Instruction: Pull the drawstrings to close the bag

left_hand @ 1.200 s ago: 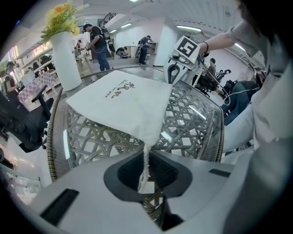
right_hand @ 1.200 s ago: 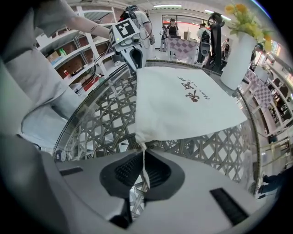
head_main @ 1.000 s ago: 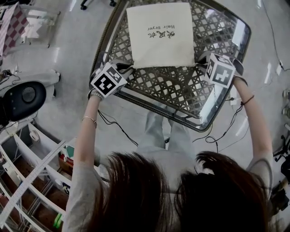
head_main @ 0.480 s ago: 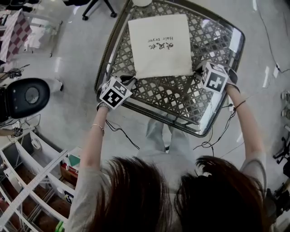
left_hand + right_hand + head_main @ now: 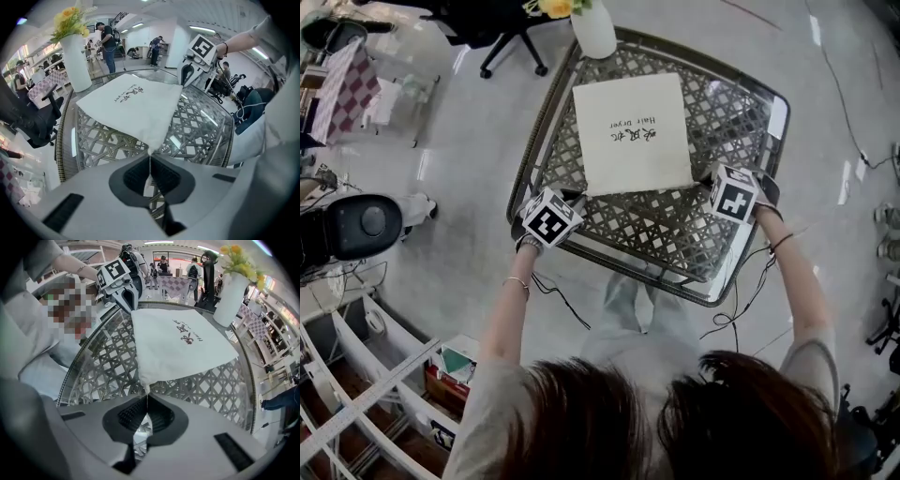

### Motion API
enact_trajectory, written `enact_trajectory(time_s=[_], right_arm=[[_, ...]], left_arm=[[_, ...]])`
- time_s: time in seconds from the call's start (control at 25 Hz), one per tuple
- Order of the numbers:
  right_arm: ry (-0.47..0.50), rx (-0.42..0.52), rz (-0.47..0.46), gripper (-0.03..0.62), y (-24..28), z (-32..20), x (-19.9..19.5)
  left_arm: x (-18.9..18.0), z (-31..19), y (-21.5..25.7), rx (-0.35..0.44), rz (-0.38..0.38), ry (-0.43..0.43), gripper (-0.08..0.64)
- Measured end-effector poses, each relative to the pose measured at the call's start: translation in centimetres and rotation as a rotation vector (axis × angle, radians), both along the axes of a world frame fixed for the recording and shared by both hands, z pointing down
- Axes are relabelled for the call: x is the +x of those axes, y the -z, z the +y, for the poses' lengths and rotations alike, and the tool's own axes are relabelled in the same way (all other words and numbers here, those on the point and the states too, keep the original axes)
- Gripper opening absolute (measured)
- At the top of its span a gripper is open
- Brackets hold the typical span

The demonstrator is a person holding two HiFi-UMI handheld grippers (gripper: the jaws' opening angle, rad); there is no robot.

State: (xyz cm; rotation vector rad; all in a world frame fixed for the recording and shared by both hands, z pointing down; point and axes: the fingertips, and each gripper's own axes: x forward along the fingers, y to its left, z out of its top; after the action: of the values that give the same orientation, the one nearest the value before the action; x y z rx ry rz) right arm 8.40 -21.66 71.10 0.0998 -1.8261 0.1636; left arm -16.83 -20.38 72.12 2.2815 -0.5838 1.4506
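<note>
**Pinched at both corners, ready to draw apart**

The left hand-held gripper [image 5: 150, 154] is clamped shut on a thin drawstring [image 5: 150, 163] leaving the near left corner of the white bag [image 5: 633, 131]. The right hand-held gripper [image 5: 147, 394] pinches the other drawstring likewise. The bag lies flat on the lattice bench [image 5: 675, 234]. Its mouth edge runs straight between both grippers, so the pull should go outward along it.

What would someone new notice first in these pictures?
A white bag with dark lettering lies on the glass-topped lattice table. The left gripper and right gripper each pinch a drawstring at its near corners. A white vase of yellow flowers stands at the far edge.
</note>
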Motion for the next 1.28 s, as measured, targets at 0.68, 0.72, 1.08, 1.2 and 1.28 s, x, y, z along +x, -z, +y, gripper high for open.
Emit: enact_trajectory(time_s=[0.68, 0.72, 1.08, 1.2, 1.28], right_arm=[[-0.043, 0.167, -0.048, 0.023, 8.9, -3.3, 0.0], [-0.048, 0.178, -0.051, 0.023, 9.4, -3.5, 0.0], [-0.067, 0.262, -0.063, 0.023, 13.7, -4.9, 0.2], [-0.077, 0.288, -0.069, 0.023, 15.0, -5.5, 0.3], [-0.080, 0.303, -0.073, 0.022, 15.5, -5.9, 0.4]], left_arm=[[-0.1, -2.9, 7.8, 0.070, 0.048, 0.051, 0.028], [-0.2, -3.1, 8.3, 0.080, 0.053, 0.054, 0.028], [-0.3, -5.3, 13.1, 0.176, 0.089, 0.049, 0.028], [-0.3, -6.2, 14.5, 0.205, 0.101, 0.050, 0.028], [-0.2, -6.7, 15.3, 0.224, 0.102, 0.049, 0.028]])
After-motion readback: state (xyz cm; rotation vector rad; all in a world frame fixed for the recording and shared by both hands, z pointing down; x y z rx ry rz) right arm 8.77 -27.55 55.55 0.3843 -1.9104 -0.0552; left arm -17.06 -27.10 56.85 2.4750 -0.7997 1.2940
